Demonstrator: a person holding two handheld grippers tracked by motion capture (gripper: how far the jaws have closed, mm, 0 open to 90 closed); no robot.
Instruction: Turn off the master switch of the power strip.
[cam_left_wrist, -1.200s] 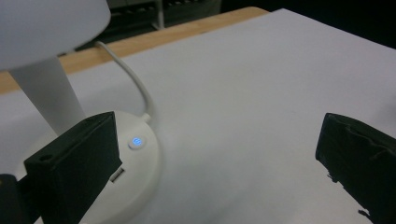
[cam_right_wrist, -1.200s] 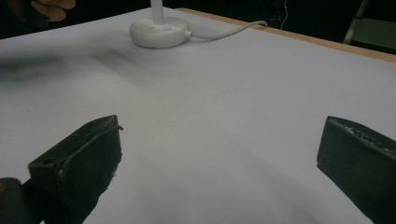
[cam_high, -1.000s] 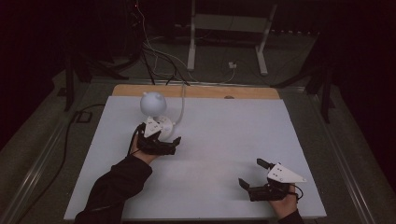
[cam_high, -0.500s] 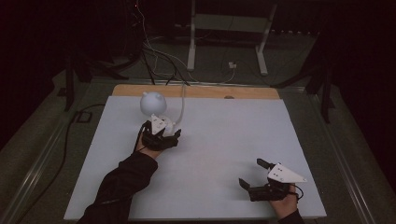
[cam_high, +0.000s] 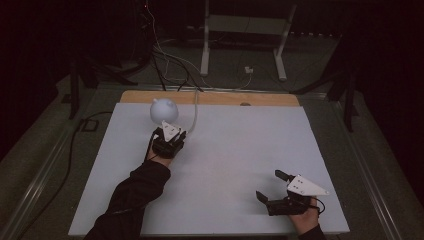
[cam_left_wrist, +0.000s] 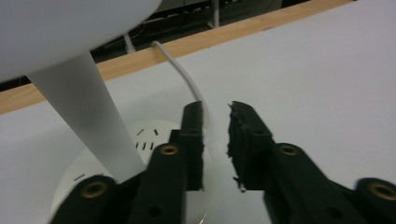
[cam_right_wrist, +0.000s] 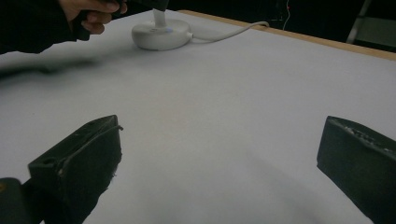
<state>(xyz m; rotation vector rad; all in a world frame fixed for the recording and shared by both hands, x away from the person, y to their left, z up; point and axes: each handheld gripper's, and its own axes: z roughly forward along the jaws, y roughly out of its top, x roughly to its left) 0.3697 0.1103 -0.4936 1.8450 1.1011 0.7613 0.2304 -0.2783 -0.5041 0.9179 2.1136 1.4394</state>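
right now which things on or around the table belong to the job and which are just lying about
In the job:
- white lamp, its round base and cord
- left gripper, jaws a little apart over the base
- right gripper, jaws wide open, idle

Lying about:
- loose cables on the floor
- metal stand behind the table

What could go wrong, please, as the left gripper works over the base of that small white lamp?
1. The left gripper, its jaws only narrowly apart, sits right over the lamp base beside the white cord; it could pinch the cord instead of its target.
2. The round lamp head stands on a slim stem; a nudge might tip or slide the lamp.
3. The right gripper rests open far away, so nothing steadies the lamp.
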